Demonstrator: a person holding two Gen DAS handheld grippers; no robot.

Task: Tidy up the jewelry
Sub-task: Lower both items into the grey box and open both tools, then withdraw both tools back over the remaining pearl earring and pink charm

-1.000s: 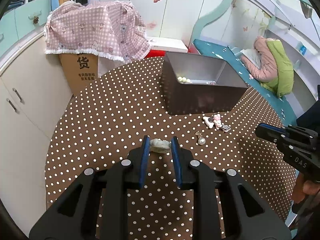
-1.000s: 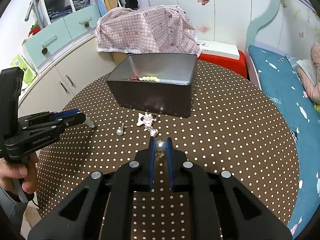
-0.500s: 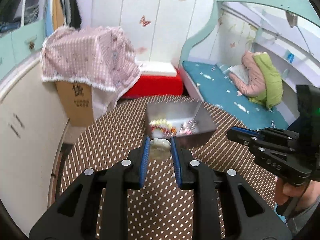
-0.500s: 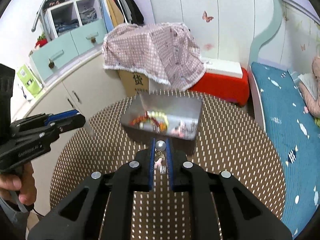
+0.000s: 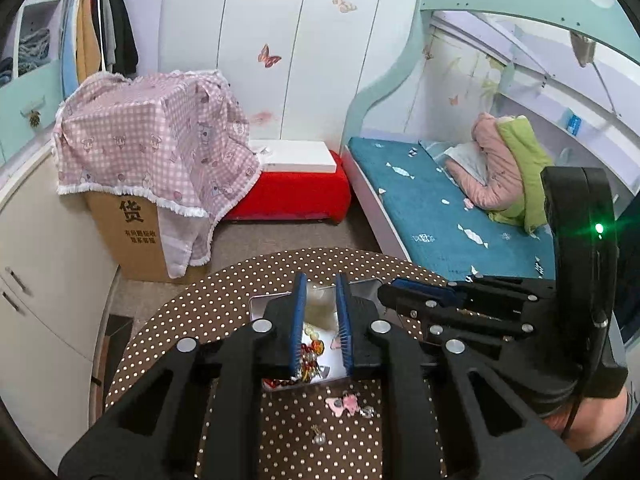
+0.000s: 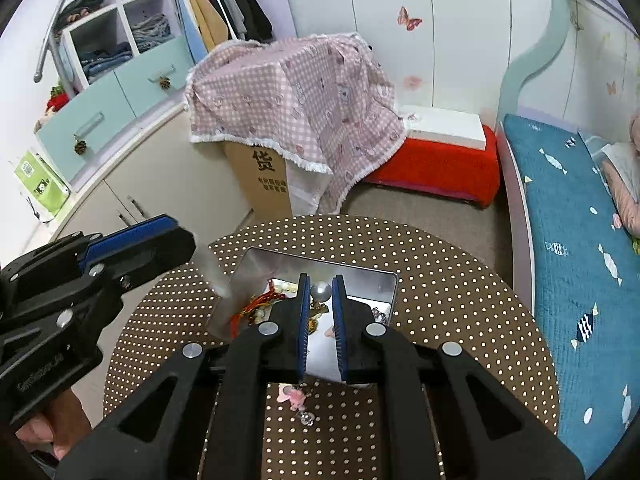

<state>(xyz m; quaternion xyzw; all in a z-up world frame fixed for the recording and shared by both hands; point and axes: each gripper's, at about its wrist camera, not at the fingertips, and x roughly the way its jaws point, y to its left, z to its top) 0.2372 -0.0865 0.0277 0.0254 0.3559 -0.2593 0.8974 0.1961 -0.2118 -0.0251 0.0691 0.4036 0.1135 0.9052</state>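
Note:
Both grippers hover high above the open metal tin (image 6: 362, 276) on the round polka-dot table (image 6: 460, 300). My left gripper (image 5: 321, 286) is shut on a pale, blurred jewelry piece (image 5: 320, 300) above the tin (image 5: 258, 304). My right gripper (image 6: 321, 288) is shut on a silver pearl earring (image 6: 321, 291) over the tin's middle. The tin holds red and amber beads (image 5: 310, 350) and other pieces. A pink charm (image 6: 294, 394) and a small pearl earring (image 5: 318, 438) lie on the table in front of the tin.
A cardboard box under a pink checked cloth (image 6: 288, 96), a red stool with a white box (image 6: 444, 160), and a blue bed (image 6: 572, 216) surround the table. White cabinets (image 5: 36, 240) stand at the left.
Both grippers have risen from the table with their jewelry and moved forward over the tin. The view now looks down into the tin.

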